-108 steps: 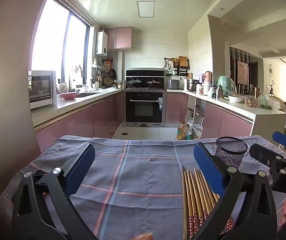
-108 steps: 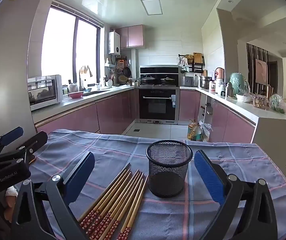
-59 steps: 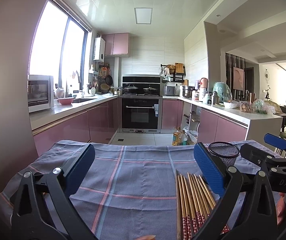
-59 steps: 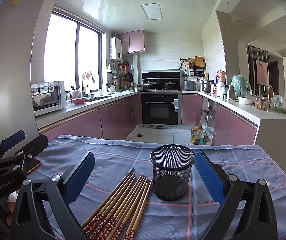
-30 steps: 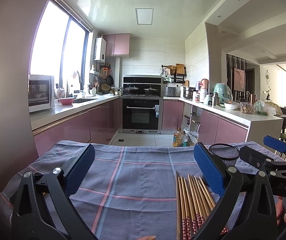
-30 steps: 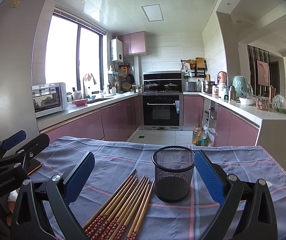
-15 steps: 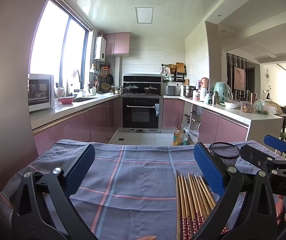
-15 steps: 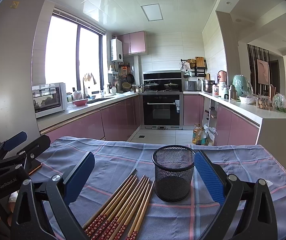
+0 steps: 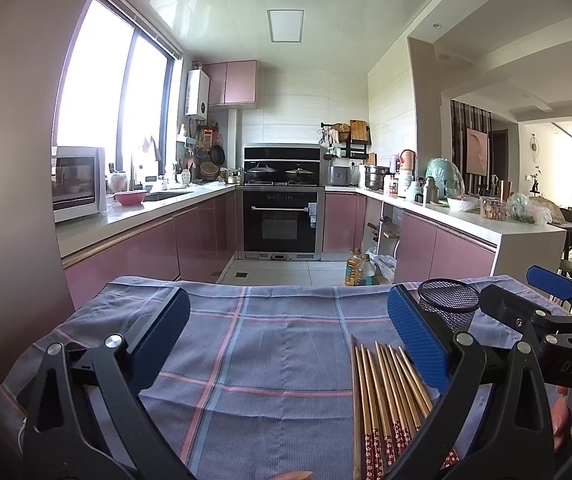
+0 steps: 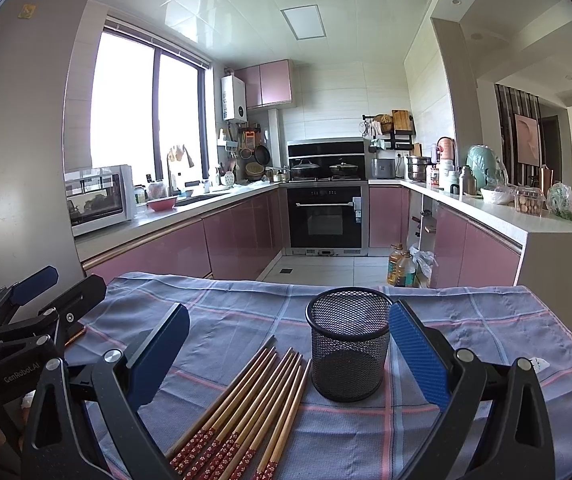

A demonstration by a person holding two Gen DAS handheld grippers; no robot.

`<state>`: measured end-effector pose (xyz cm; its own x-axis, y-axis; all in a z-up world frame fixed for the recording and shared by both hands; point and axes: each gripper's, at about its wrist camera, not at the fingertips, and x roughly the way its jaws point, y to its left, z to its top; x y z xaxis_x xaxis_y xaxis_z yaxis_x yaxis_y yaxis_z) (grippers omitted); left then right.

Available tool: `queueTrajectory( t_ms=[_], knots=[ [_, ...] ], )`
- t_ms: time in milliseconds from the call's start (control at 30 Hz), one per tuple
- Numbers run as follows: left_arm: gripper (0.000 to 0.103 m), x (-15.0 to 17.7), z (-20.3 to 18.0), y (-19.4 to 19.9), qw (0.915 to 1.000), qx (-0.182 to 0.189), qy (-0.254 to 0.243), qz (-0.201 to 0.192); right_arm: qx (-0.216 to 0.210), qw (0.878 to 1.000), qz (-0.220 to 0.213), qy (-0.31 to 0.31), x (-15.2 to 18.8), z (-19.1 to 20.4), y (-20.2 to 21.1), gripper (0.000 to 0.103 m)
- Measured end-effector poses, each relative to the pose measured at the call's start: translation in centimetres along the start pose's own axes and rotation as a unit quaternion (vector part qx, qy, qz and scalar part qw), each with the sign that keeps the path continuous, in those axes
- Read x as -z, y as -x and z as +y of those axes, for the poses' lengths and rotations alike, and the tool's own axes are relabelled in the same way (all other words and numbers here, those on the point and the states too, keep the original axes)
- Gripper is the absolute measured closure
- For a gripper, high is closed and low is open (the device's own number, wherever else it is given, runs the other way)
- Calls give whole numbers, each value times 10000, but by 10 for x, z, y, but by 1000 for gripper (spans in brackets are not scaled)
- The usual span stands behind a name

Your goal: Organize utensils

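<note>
Several wooden chopsticks (image 10: 246, 408) with red patterned ends lie side by side on a blue checked cloth (image 10: 238, 320). A black mesh cup (image 10: 349, 344) stands upright just right of them, empty. My right gripper (image 10: 288, 356) is open and empty, held above the chopsticks and cup. My left gripper (image 9: 286, 336) is open and empty over bare cloth (image 9: 266, 344), with the chopsticks (image 9: 386, 396) and the cup (image 9: 448, 304) to its right. The other gripper shows at each view's edge.
The cloth covers a table whose far edge (image 10: 326, 286) faces a kitchen floor. Pink cabinets (image 10: 226, 244), an oven (image 10: 326, 220) and a cluttered counter (image 10: 526, 216) lie beyond. Oil bottles (image 10: 400, 268) stand on the floor.
Both grippers have stayed open and almost still, with only slight drift of view. The chopsticks and cup have not moved.
</note>
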<state>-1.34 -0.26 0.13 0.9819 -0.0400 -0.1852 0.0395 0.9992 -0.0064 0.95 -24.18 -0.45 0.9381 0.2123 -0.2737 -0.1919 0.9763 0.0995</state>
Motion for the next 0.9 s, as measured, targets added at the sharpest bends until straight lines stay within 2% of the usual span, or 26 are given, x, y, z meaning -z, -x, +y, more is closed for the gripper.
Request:
queueTrajectory(
  t_ms=[333, 500, 633, 733, 833, 900],
  knots=[
    [6, 0, -3, -6, 10000, 11, -61, 75, -27, 10000, 38, -55, 0, -4, -2, 7],
    [6, 0, -4, -10, 9998, 38, -96, 180, -59, 9997, 214, -44, 2, -6, -8, 7],
    [6, 5, -4, -23, 9984, 123, -231, 496, -155, 9972, 723, -51, 9, -8, -23, 7],
    [6, 13, -6, -39, 9951, 219, -396, 884, -155, 9912, 1315, -58, 21, -11, -41, 7],
    [6, 22, -8, -59, 9882, 403, -548, 1370, -191, 9822, 1867, -28, 35, -13, -57, 21],
    [6, 31, -11, -73, 9821, 524, -629, 1696, -229, 9762, 2155, -80, 45, -14, -66, 35]
  ],
)
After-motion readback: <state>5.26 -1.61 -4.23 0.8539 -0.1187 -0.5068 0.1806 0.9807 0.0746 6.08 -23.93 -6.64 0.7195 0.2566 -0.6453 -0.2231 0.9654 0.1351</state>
